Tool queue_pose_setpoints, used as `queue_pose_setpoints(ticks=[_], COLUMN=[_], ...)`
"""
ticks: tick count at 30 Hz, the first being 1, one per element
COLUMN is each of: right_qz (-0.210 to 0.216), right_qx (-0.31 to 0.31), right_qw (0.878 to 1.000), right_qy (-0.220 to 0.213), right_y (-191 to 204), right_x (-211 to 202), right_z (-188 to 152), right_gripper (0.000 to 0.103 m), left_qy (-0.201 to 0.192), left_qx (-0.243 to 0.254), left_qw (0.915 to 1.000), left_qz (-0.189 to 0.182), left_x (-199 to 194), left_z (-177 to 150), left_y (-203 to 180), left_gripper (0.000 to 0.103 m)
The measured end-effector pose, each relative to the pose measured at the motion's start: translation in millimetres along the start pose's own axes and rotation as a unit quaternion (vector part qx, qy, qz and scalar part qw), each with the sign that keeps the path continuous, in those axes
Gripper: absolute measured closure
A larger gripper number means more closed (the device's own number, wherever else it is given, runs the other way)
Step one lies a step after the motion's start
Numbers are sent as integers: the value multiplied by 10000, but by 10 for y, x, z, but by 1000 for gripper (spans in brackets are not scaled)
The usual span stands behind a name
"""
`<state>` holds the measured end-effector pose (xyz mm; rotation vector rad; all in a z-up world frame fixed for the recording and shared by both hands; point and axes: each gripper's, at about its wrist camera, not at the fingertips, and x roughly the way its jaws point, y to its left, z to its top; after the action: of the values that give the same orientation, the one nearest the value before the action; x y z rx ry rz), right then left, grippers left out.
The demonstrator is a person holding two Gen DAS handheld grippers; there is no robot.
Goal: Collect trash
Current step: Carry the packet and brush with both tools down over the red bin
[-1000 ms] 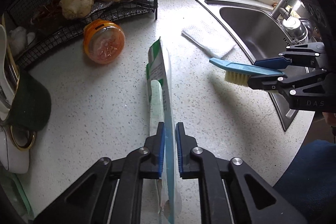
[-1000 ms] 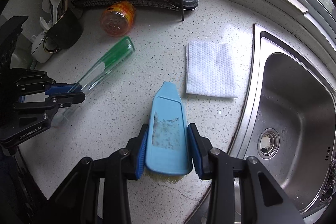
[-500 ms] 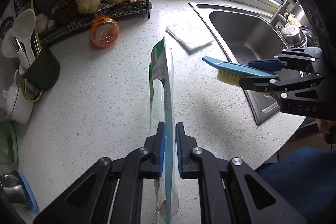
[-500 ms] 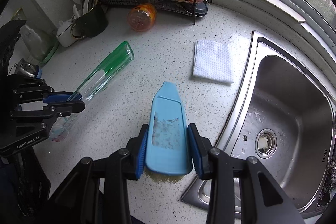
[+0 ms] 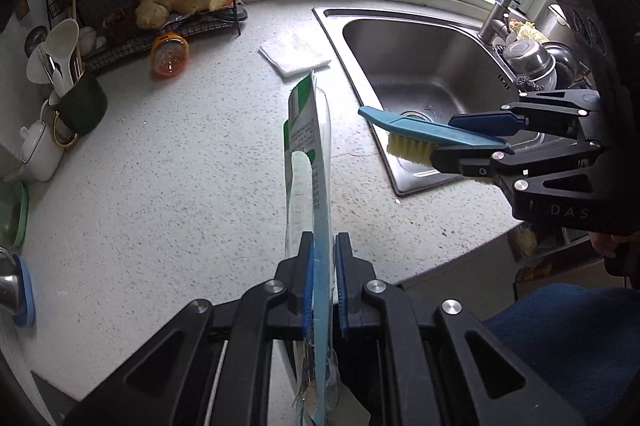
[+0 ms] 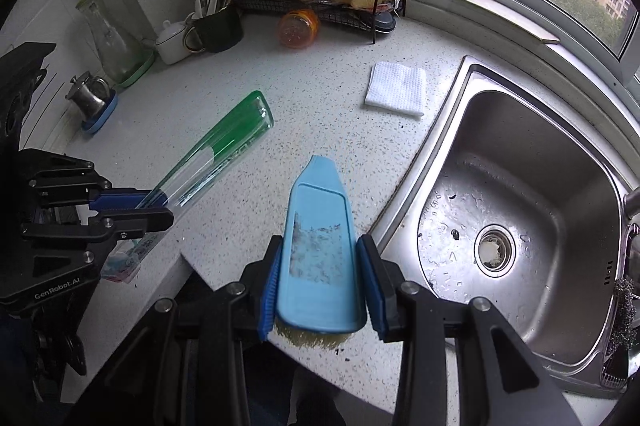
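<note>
In the left wrist view, the left hand-held gripper [image 5: 321, 268] is clenched on a long, flat plastic package [image 5: 310, 154], green and white at the far end and transparent near the pads. It is held in the air above the speckled table [image 5: 160, 186], on its edge, and it points forward toward the sink [image 5: 420, 66]. It seems light and thin, so it will bend easily; a hold near the middle, across the flat faces, is probably safer than at the torn lower end, which hangs below the fingers. On the right side, the right hand-held gripper [image 5: 472, 140] holds a blue brush [image 5: 416, 132] with yellow bristles turned down, over the edge of the sink.

In the right wrist view, the right hand-held gripper [image 6: 322, 290] grasps the blue brush [image 6: 320, 226] by its two sides. The brush looks stiff and its plastic back is smooth, perhaps a little slippery. The package [image 6: 224, 154] shows here as a clear sleeve with a green stripe, held by the left hand-held gripper [image 6: 132, 206] above the table edge. A folded white cloth [image 6: 396, 94] lies on the table beside the sink.
</note>
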<state>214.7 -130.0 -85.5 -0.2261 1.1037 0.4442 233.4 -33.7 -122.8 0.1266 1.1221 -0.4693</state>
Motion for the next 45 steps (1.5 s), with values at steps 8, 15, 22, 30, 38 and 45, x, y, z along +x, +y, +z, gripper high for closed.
queue_pose_setpoints(ticks=[8,15,22,30,38,45], right_qz=[75,216,335,293,249,274], right_qx=[-82,-98,-44,95,336,535], right_qw=[9999,9997,9994,9989,9958,9906], right_qy=[-51,-61,90,357,809,1230], right_y=[33,49,66,72,59,32], right_x=[-253,-407,-454,-376,-48,484], right_z=[-534,-986,-1371,-1556,-1747,-1936], right_gripper=[69,69,69,69,69,69], left_qy=[-64,-30,178,482,904,1223], left_qx=[-78,-181,-350,-286,-279,-379], left_qw=[9999,9998,9992,9984,9951,9909], left_qz=[46,83,-2,-63,-294,-420], left_x=[-159,-253,-190,6,395,947], left_z=[-406,-794,-1077,-1262,-1435,-1586], left_y=[-570,-1056,-1351,-1483,-1441,-1340], left_gripper=[94,94,94,94,94,94])
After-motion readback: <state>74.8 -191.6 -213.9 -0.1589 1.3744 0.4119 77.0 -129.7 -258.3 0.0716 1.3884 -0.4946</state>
